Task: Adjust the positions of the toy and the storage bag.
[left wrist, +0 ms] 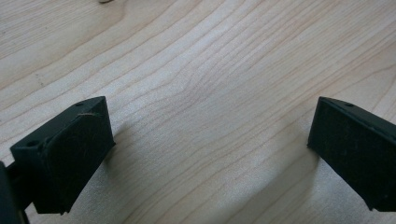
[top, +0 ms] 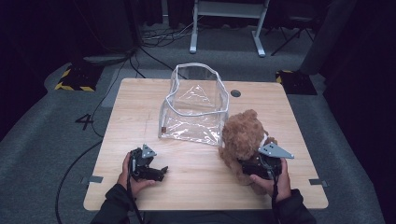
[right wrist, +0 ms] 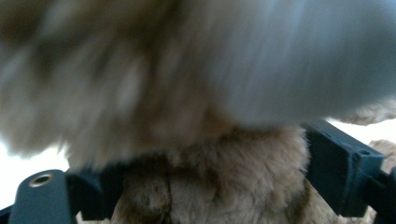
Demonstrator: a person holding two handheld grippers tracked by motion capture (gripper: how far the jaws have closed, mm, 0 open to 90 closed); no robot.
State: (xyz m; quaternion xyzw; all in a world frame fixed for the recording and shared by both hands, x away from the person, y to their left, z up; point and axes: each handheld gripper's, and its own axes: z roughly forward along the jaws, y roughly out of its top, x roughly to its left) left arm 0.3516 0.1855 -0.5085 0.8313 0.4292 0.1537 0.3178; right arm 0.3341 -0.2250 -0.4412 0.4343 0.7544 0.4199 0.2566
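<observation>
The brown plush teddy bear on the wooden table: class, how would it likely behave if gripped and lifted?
The brown plush teddy bear looks thickly furred and stuffed, so it would probably squash and sag rather than stay stiff. It is likely light for its bulk. Its fuzzy pile, bulging between the right gripper's jaws, should resist slipping.

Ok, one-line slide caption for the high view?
Right gripper reaches the brown teddy bear beside a clear bag; left gripper rests open.

Bright tabletop, dark surroundings, blurred close-up
</observation>
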